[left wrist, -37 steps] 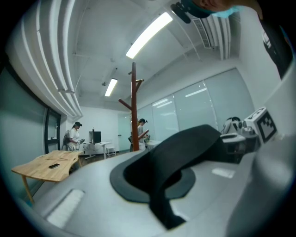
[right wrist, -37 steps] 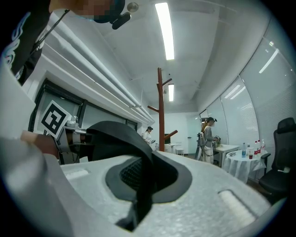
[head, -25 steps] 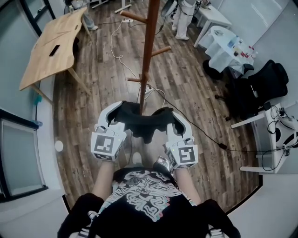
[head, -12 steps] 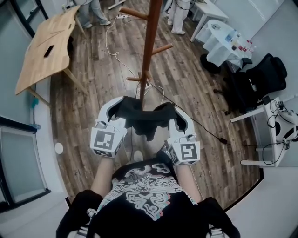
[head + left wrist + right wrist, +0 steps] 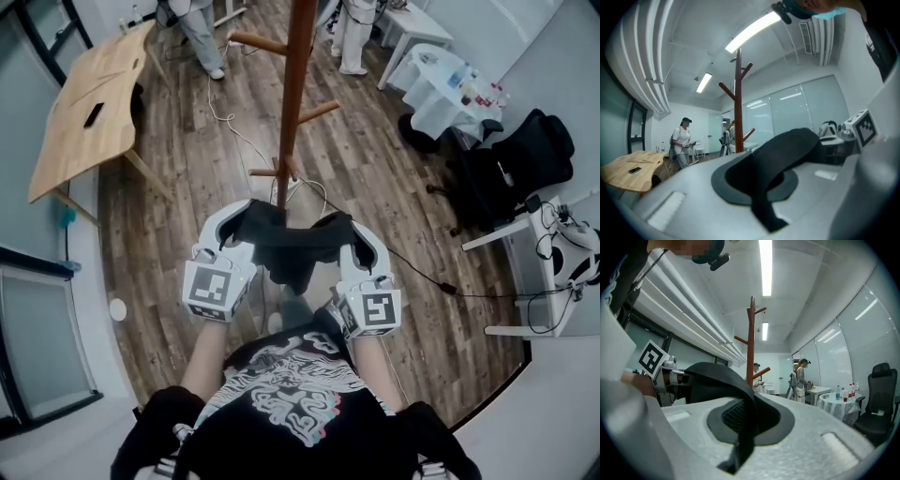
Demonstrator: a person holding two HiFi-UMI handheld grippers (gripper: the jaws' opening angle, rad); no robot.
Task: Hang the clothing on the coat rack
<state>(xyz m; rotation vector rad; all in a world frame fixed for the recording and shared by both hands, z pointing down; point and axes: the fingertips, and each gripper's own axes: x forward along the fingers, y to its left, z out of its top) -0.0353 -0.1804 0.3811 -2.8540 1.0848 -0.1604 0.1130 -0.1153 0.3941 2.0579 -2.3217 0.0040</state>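
Note:
I hold a black garment stretched between both grippers in front of my chest. In the head view my left gripper is shut on its left end and my right gripper on its right end. The brown wooden coat rack stands just beyond the garment, pegs sticking out at several heights. In the left gripper view the black cloth runs out of the shut jaws toward the right gripper, with the rack behind. In the right gripper view the cloth is pinched the same way, the rack ahead.
A wooden table stands at the far left. People stand at the back. At the right are a white-clothed table with bottles, a black office chair and a white desk. Cables cross the plank floor.
Both grippers have come a little closer to the coat rack with the garment still stretched between them. The people at the back have shifted.

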